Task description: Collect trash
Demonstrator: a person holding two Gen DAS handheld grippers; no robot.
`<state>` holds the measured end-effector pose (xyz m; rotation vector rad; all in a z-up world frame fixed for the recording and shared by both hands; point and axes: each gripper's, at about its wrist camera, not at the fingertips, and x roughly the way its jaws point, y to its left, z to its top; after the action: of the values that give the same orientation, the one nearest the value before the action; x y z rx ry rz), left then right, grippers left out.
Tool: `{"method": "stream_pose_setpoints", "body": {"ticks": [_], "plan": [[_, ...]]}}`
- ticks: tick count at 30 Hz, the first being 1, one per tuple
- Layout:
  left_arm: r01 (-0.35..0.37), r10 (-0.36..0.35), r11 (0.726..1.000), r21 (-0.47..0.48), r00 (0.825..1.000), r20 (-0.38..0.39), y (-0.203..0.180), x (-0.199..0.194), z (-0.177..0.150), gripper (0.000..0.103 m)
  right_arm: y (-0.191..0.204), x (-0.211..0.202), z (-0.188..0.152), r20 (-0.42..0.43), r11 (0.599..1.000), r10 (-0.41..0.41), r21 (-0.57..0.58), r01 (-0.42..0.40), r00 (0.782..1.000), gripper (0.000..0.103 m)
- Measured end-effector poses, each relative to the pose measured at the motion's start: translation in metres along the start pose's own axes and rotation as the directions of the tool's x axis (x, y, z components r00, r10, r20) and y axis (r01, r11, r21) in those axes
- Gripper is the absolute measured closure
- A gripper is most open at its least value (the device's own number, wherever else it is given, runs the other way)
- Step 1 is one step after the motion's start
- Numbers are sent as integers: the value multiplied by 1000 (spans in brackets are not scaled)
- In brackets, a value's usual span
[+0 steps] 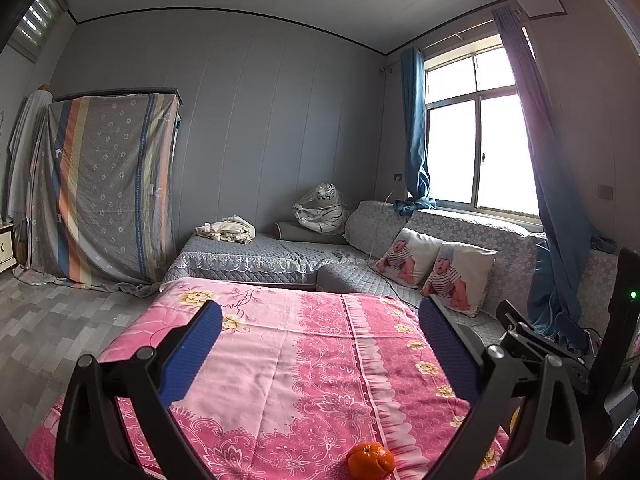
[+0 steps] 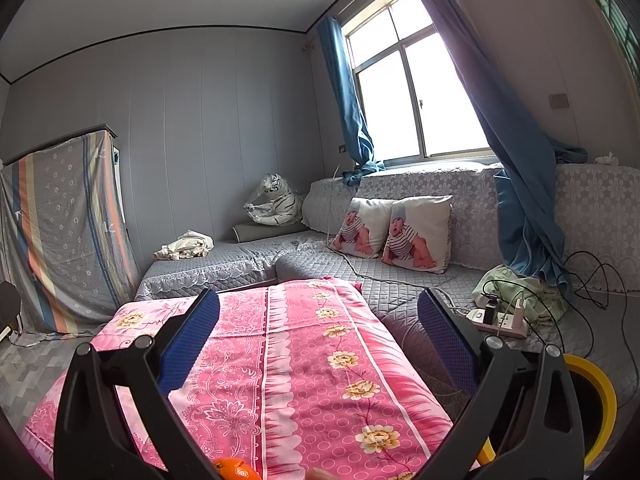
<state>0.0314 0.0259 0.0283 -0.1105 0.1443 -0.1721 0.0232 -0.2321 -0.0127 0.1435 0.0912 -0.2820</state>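
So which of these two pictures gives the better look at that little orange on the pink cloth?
The left wrist view. There the whole orange shows on the pink cloth, near the bottom edge. In the right wrist view only its top peeks above the bottom edge.

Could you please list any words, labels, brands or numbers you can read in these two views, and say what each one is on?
None: no readable text shows in either view.
The pillows carry baby pictures only, no words.
The power strip and its plugs show no legible marking.
The orange and the pink cloth bear no label.
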Motion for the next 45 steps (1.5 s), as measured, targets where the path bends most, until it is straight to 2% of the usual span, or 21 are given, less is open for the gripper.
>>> {"method": "stream_pose_setpoints", "body": {"ticks": [45], "plan": [[21,-21,1000,-4,999,-36,-2,8,-5,8,-3,5,-8,-26,1000,-4,13,4,1000,8]]}}
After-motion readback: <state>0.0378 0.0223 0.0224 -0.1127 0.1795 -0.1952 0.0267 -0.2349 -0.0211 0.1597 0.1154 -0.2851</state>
